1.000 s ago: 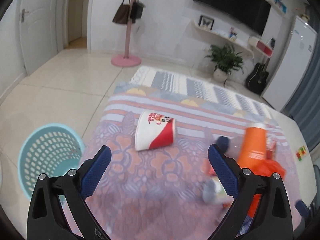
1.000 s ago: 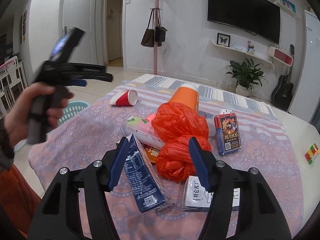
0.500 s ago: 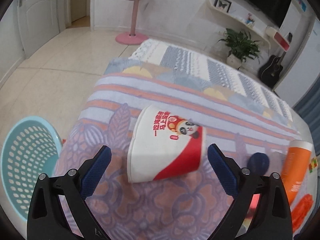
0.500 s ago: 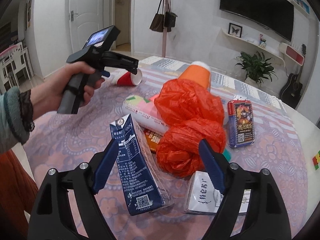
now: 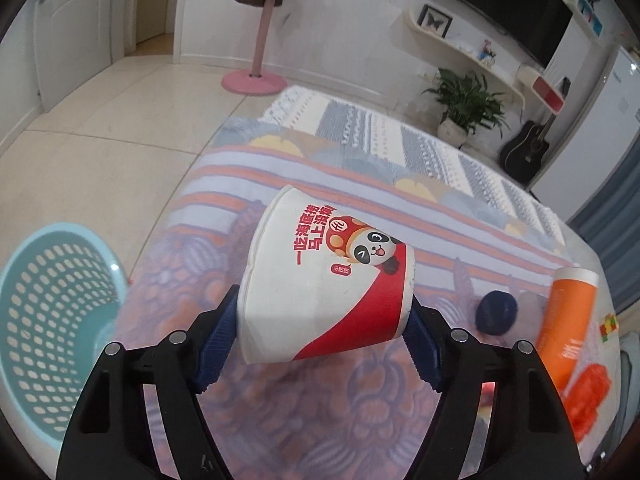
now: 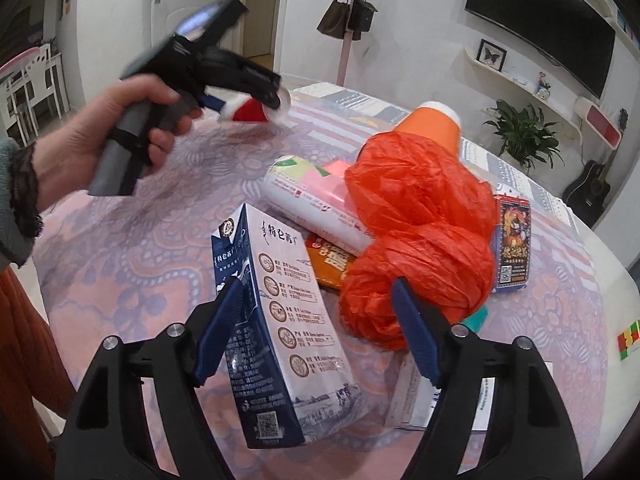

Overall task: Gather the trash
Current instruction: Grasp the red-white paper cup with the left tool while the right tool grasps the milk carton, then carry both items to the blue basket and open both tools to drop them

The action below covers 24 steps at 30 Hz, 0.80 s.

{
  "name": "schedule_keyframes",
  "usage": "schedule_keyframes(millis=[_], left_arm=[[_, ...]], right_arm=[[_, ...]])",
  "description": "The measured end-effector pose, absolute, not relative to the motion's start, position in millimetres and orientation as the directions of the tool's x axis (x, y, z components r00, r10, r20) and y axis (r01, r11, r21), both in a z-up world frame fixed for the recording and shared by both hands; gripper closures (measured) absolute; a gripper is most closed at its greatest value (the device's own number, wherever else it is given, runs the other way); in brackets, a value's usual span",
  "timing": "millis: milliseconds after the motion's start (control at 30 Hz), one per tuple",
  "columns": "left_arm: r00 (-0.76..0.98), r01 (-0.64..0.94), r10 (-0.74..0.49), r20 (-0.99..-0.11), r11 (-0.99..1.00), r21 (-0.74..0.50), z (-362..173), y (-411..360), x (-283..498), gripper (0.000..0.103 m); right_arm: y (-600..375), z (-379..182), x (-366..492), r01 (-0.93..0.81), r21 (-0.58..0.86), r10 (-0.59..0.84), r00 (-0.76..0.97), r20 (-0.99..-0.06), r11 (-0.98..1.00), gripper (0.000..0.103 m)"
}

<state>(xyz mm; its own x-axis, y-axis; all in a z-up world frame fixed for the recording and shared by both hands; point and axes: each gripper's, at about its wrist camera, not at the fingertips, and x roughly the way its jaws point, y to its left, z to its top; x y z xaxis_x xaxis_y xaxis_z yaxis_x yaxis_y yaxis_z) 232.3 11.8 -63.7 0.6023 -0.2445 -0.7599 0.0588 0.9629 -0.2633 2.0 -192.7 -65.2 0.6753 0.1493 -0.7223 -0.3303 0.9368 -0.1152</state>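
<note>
Your left hand-held gripper [image 5: 324,344] is clamped on the paper cup [image 5: 326,286], one blue pad on each side of it, the cup tilted with its base toward the camera. Left of the cup, on the floor, stands the teal basket [image 5: 52,320]; nothing shows inside it. Your right hand-held gripper [image 6: 316,328] has its fingers spread apart around the milk carton [image 6: 276,320], with the orange bag [image 6: 416,240] just right of the carton. Both lie on the tabletop [image 6: 132,248], which wears a floral cloth. Beyond the cup are a pink coat stand [image 5: 256,52] and a potted plant [image 5: 464,108]. Half a second ago the cup lay on the cloth between open fingers; now it is gripped.
</note>
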Motion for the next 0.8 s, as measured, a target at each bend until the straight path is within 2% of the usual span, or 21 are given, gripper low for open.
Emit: schedule_keyframes(millis=[133, 267, 533, 600, 633, 667, 800], left_arm=[[0.629, 0.073, -0.256, -0.734, 0.959, -0.273, -43.8, 32.9, 207.3, 0.031], [0.65, 0.083, -0.256, -0.716, 0.96, -0.268, -29.5, 59.8, 177.9, 0.031], [0.697, 0.049, -0.2, -0.689, 0.971, -0.233, -21.6, 109.3, 140.7, 0.031], [0.702, 0.033, -0.192, -0.685, 0.971, -0.238, -22.7, 120.3, 137.3, 0.031], [0.705, 0.026, -0.19, -0.683, 0.97, -0.243, -22.7, 127.4, 135.8, 0.031], [0.708, 0.018, -0.183, -0.682, 0.97, -0.241, -22.2, 132.9, 134.9, 0.031], [0.726, -0.029, -0.151, -0.671, 0.968, -0.25, -16.3, 161.2, 128.8, 0.031]], right_arm=[[-185.4, -69.5, 7.6, -0.331, -0.088, 0.157, 0.645, -0.748, 0.939, 0.029], [-180.1, -77.7, 18.8, -0.329, -0.065, 0.158, 0.606, -0.78, 0.942, 0.02], [-162.6, -94.8, 28.8, -0.347, -0.032, 0.171, 0.537, -0.826, 0.937, 0.019], [-157.8, -96.7, 29.8, -0.358, -0.015, 0.187, 0.521, -0.833, 0.934, 0.026], [-154.4, -96.5, 30.2, -0.366, -0.01, 0.194, 0.518, -0.833, 0.931, 0.044], [-148.9, -94.7, 30.1, -0.381, -0.003, 0.207, 0.508, -0.836, 0.925, 0.05], [-123.5, -70.9, 26.2, -0.413, -0.011, 0.242, 0.556, -0.795, 0.911, 0.05]])
